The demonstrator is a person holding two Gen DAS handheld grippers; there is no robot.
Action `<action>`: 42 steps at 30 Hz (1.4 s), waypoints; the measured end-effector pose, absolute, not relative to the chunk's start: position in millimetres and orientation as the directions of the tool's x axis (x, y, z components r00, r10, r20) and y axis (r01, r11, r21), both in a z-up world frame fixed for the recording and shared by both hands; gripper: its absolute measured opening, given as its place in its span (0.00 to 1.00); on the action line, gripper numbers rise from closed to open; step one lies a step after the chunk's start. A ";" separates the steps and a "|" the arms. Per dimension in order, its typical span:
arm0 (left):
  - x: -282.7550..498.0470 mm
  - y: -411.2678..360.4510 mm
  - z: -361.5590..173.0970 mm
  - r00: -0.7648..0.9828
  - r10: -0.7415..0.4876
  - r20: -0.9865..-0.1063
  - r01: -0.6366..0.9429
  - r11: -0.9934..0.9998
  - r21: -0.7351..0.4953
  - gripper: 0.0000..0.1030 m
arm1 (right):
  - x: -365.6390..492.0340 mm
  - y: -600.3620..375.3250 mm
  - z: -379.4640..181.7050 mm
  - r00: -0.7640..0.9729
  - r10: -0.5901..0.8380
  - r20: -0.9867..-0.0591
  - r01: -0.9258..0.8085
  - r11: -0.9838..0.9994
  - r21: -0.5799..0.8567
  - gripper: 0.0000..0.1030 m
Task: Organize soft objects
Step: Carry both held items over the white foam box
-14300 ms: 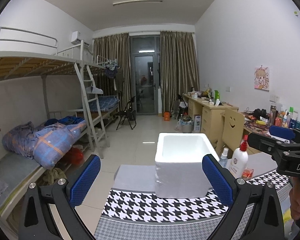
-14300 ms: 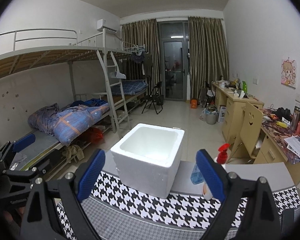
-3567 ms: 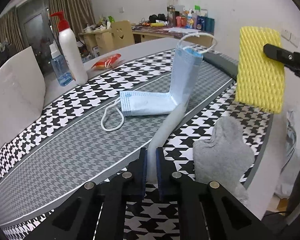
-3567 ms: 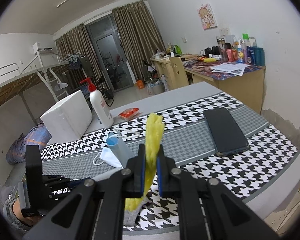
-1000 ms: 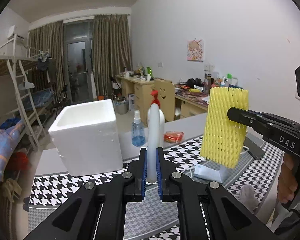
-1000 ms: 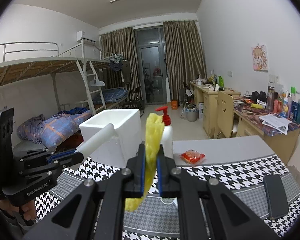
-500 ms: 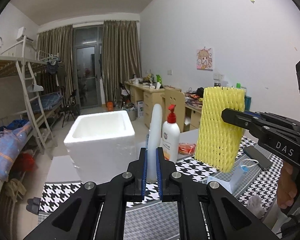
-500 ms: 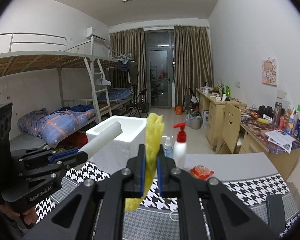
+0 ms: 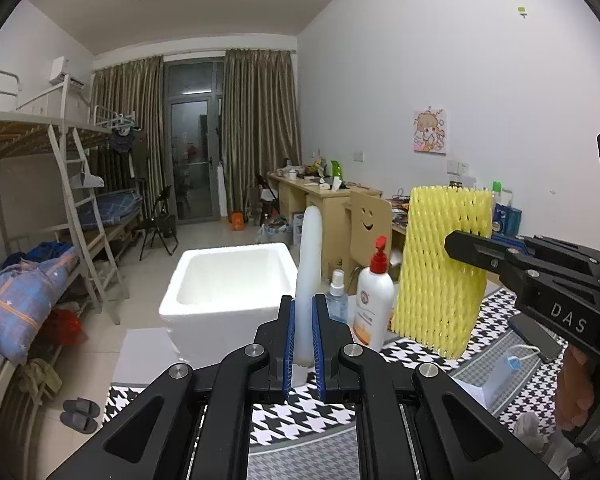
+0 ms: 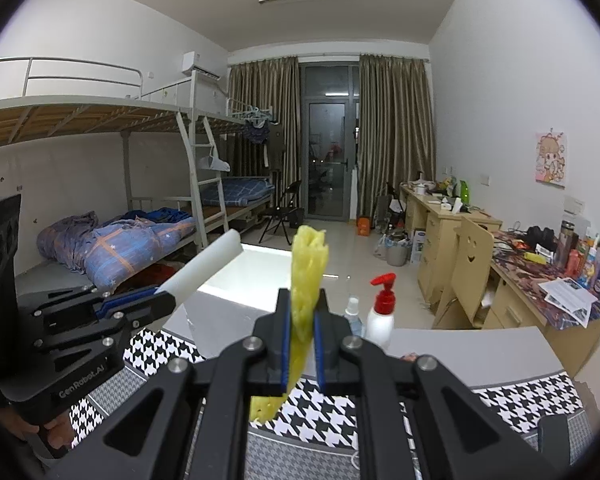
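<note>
Over the houndstooth desk [image 9: 496,320], both tongs have risen toward the white foam box [image 9: 228,280]: left tongs [image 9: 304,344] clamp a white foam roll [image 9: 310,256], right tongs [image 10: 302,344] squeeze yellow foam netting [image 10: 306,280]; dropping in seems next.

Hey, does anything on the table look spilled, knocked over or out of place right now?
Nothing spilled or tipped: the lotion bottle and small spray bottle stand upright beside the foam box. Only a face mask and grey cloth lie loose on the tablecloth.
</note>
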State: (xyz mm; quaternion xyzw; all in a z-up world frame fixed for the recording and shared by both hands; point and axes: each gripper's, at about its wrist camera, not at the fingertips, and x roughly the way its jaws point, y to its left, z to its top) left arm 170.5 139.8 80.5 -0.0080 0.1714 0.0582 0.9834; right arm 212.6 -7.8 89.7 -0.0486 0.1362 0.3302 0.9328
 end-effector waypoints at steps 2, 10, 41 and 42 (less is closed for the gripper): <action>172.4 142.5 82.9 0.935 0.122 -0.334 -0.127 0.992 0.006 0.09 | 216.3 -3.1 91.1 0.741 0.606 -0.289 -0.632 0.775 0.005 0.12; 178.7 152.6 89.8 0.931 0.159 -0.327 -0.167 0.986 0.005 0.09 | 226.8 8.8 90.9 0.749 0.604 -0.274 -0.630 0.776 -0.011 0.13; 240.9 206.2 92.4 0.895 0.220 -0.389 -0.254 0.967 -0.038 0.09 | 286.7 63.5 107.6 0.667 0.648 -0.368 -0.665 0.740 0.099 0.13; 243.0 207.2 91.4 0.893 0.220 -0.393 -0.255 0.966 -0.038 0.09 | 290.2 65.5 107.2 0.656 0.655 -0.375 -0.670 0.734 0.111 0.13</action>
